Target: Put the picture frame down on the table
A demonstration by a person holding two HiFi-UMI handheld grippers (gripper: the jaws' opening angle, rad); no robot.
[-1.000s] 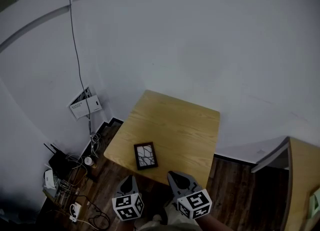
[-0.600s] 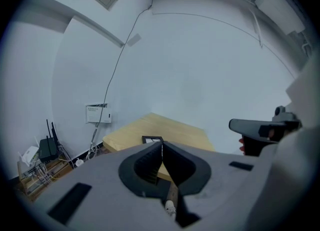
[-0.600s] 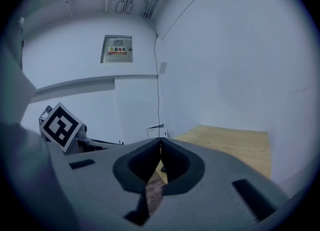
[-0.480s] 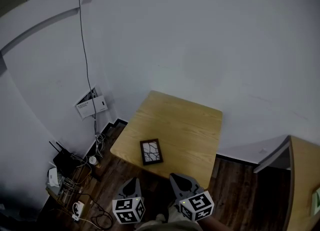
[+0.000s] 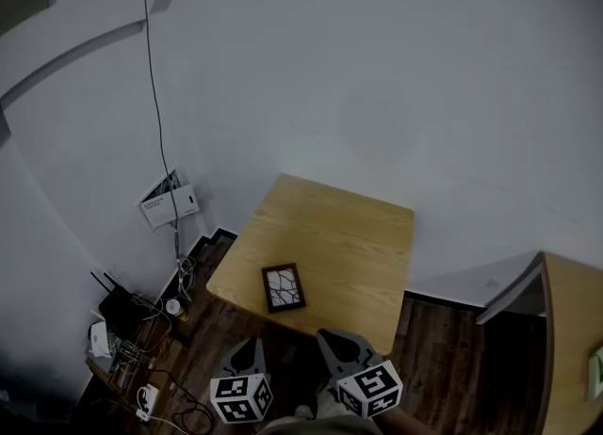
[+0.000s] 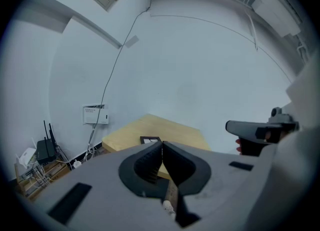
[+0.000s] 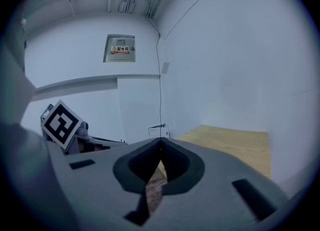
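A small dark-rimmed picture frame (image 5: 284, 288) with a pale, crack-lined print is seen lying flat on the wooden table (image 5: 344, 231), by its 7 o'clock corner. Bare tabletop is offered toward 1 o'clock. The left gripper (image 5: 247, 344) and right gripper (image 5: 332, 337) are held at 6 o'clock, jaws pressed together, empty

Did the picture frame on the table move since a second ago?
No. The picture frame lies flat in the same spot by the near edge of the table, just as far from its left corner. Only the head view shifted a little.
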